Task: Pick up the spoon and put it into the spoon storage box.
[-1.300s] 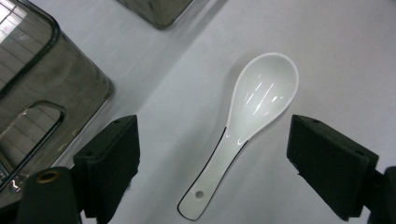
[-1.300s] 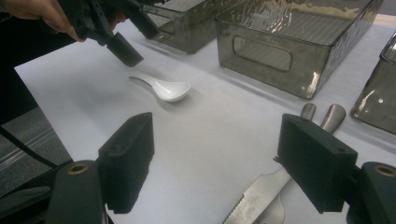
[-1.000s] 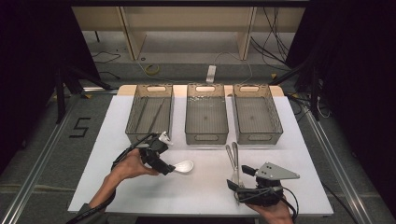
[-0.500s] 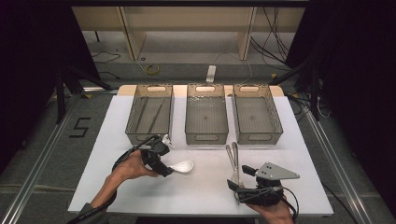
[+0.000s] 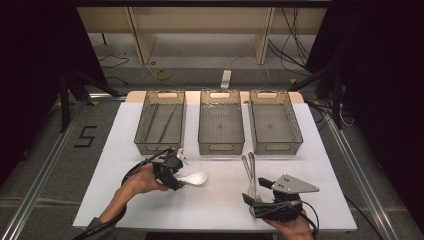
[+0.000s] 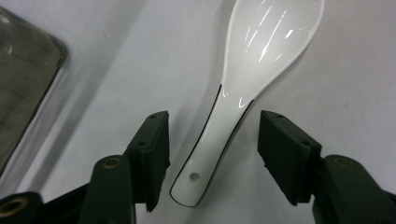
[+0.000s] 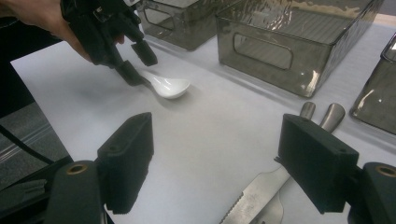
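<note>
On the white table (image 5: 125, 150), just in front of the left of three smoky clear bins (image 5: 161, 122), a white ceramic spoon (image 5: 194, 179) lies flat with its bowl pointing toward the table's middle and its handle toward the person's left hand (image 5: 141, 181). That hand brings the left gripper (image 6: 212, 154) down over the handle end; in the left gripper view the handle, edged with a thin dark line and marked by a small round dot near its tip, sits between the two black jaws. The jaws have just been closing, yet a strip of table shows on either side of the handle, so the pads do not press on it; they stand at a middling width around it. From the right gripper view the same left gripper (image 7: 135, 60) leans over the spoon (image 7: 167, 86), one jaw at the handle.

Near the front right of the table the right gripper (image 7: 215, 163) rests low, its jaws wide apart with nothing between them. Just ahead of it lie metal cutlery pieces (image 5: 249, 172), their handles pointing toward the middle bin (image 5: 221, 122) and the right bin (image 5: 275, 120); a serrated knife blade (image 7: 254, 196) shows close to the right-hand jaw. The left bin holds long thin utensils, too dim to name
</note>
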Motion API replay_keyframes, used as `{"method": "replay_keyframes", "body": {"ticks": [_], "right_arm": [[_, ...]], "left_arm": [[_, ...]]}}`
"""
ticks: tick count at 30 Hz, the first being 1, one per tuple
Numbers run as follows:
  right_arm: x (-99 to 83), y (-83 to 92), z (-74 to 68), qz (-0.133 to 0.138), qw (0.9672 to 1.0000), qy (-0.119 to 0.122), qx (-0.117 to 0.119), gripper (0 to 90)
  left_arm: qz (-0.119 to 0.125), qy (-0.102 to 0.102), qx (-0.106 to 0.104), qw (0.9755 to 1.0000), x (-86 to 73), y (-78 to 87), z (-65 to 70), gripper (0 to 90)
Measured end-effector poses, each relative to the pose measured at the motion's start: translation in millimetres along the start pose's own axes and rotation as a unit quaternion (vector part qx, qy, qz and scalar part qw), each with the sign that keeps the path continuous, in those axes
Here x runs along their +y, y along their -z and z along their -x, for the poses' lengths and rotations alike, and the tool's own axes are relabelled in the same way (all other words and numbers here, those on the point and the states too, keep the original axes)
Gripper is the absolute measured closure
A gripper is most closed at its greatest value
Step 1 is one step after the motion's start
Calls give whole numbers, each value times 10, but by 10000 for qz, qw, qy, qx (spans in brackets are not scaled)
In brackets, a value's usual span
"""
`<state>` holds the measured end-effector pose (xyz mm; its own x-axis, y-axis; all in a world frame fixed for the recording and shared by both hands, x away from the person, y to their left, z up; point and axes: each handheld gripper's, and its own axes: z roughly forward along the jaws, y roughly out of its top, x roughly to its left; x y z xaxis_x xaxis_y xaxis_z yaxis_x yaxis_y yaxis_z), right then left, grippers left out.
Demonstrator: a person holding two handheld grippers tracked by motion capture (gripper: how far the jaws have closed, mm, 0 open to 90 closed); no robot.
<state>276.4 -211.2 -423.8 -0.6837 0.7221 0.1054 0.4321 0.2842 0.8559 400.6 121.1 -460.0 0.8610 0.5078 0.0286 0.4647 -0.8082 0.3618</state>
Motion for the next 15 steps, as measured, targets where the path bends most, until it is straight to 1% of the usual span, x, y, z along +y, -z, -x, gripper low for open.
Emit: {"method": "replay_keyframes", "body": {"ticks": [1,3,9,15], "right_arm": [[0,-1,-1,3,10000,5,6,275],[-1,-3,-5,1,10000,1,4,275],[-3,-8,0,-18,10000,0,1,276],[-2,-12,-5,-27,10000,19,10,276]], "left_arm": [[-16,-37,-13,10000,0,-3,-2,451],[-21,-47,-56,10000,1,-14,2,479],[-128,-168,-77,9997,-1,-46,4,556],[-140,-185,-200,9995,1,-48,9,626]]}}
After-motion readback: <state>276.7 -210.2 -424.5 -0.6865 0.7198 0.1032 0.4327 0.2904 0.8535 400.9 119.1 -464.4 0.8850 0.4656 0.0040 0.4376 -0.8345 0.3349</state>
